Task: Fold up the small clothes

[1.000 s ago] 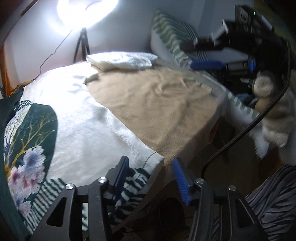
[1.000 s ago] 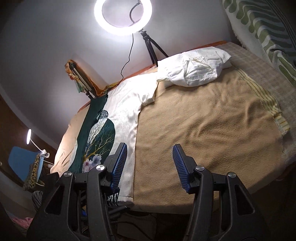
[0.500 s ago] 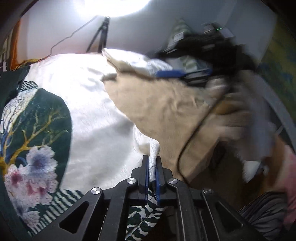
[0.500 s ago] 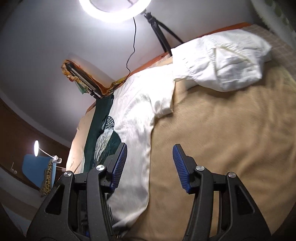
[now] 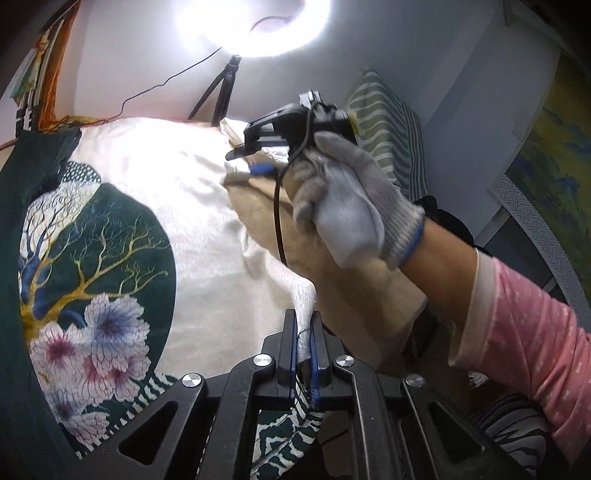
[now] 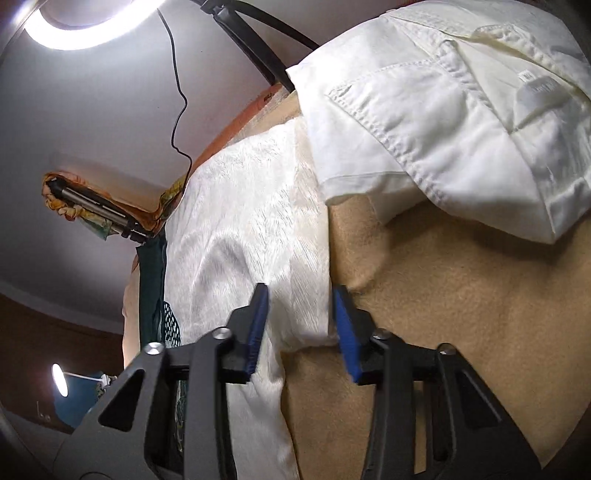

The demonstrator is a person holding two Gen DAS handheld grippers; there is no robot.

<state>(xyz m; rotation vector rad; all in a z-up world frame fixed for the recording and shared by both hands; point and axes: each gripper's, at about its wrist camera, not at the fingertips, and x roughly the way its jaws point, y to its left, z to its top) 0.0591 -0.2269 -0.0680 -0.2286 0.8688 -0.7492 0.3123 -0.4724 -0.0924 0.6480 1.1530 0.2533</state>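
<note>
A white satin garment (image 5: 207, 229) with a dark green tree-and-flower print (image 5: 92, 266) lies flat on a tan blanket (image 5: 351, 295). My left gripper (image 5: 303, 325) is shut on the garment's near right hem corner. My right gripper (image 6: 300, 314) is open, its blue pads either side of the sleeve edge (image 6: 295, 258) of the same garment (image 6: 240, 221), low over the tan blanket (image 6: 461, 314). In the left wrist view the right gripper (image 5: 255, 158) sits at the garment's far right edge, held by a gloved hand (image 5: 351, 199).
A folded white garment (image 6: 443, 122) lies on the blanket just beyond the sleeve. A ring light (image 5: 255, 22) on a tripod (image 5: 221, 92) stands behind the bed. A striped pillow (image 5: 388, 125) leans at the far right. A lamp (image 6: 59, 378) stands at the far left.
My left gripper has shut on the garment's hem corner. My right gripper has moved forward and down from above the bed to the sleeve edge, still open.
</note>
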